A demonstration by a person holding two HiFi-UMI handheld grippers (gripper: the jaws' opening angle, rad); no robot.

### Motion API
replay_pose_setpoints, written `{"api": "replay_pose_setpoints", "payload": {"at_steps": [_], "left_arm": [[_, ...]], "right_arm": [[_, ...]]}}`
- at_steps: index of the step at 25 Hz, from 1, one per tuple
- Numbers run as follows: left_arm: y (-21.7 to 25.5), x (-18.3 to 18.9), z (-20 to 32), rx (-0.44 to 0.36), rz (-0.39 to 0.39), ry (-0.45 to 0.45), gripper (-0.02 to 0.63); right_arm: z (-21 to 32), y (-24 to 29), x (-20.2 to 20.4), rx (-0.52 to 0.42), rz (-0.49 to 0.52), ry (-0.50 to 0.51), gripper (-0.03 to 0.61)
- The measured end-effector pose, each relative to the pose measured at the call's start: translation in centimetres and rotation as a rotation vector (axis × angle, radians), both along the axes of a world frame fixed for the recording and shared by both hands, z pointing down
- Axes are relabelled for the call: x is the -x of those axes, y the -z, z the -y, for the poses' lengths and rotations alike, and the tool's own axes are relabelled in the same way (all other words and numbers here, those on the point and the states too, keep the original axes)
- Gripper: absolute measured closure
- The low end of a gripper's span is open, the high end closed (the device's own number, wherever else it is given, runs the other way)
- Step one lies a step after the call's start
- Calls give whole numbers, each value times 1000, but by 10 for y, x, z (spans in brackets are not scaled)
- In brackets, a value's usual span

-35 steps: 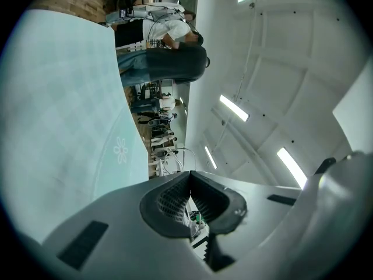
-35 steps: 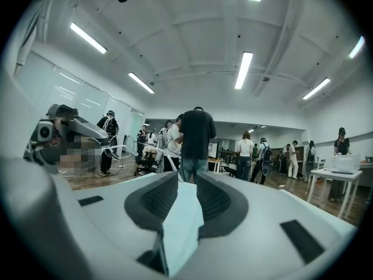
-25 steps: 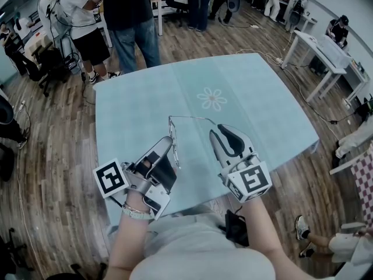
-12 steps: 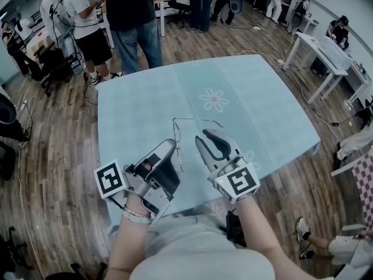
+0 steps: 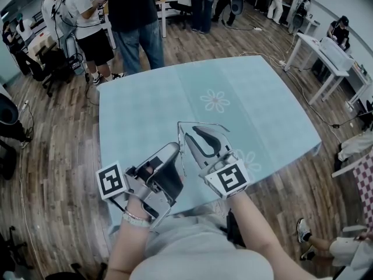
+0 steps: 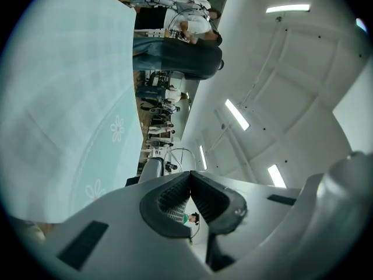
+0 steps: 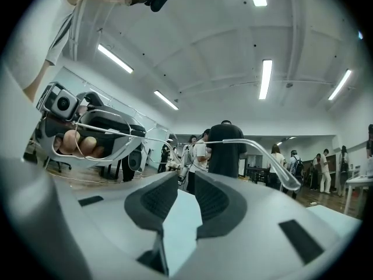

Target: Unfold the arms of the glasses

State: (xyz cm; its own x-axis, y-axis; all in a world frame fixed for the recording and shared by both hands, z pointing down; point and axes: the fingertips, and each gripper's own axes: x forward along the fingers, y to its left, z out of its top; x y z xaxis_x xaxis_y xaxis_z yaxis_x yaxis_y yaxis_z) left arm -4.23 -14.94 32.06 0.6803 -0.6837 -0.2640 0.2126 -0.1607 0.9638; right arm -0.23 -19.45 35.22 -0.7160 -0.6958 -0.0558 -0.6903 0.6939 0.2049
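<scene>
The glasses [image 5: 217, 125] are thin wire-rimmed ones with clear arm tips, held up over the light blue table [image 5: 140, 109]. My left gripper [image 5: 175, 148] is shut on their frame; in the left gripper view its pads meet on the wire below a lens ring [image 6: 179, 149]. My right gripper [image 5: 190, 130] sits close beside the left one, its jaws apart with nothing between the pads. In the right gripper view one arm [image 7: 250, 142] sticks out to the right just past the gripper [image 7: 186, 177], and the lenses [image 7: 87, 136] lie to the left.
A daisy print [image 5: 214, 101] marks the tablecloth beyond the grippers. Several people stand on the wood floor past the table's far edge [image 5: 134, 22]. White desks [image 5: 326, 51] stand at the right. The near table edge is just under my wrists.
My right gripper has moved left, up against the glasses and the left gripper. The left gripper has stayed in place, rolling a little with the glasses in it.
</scene>
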Motion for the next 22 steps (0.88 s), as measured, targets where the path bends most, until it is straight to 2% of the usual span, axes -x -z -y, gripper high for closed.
{"api": "replay_pose_setpoints", "payload": {"at_steps": [5, 13, 18, 22], "left_arm": [[0, -1, -3, 13, -15, -11, 604], [-3, 1, -3, 38, -23, -23, 604], [-4, -4, -5, 47, -26, -31, 604], [-7, -3, -4, 55, -27, -32, 604]], "right_arm": [[2, 3, 10, -23, -1, 22, 483], [4, 3, 24, -80, -79, 42, 483], [5, 2, 23, -90, -90, 47, 486], [5, 2, 24, -115, -111, 36, 537]]}}
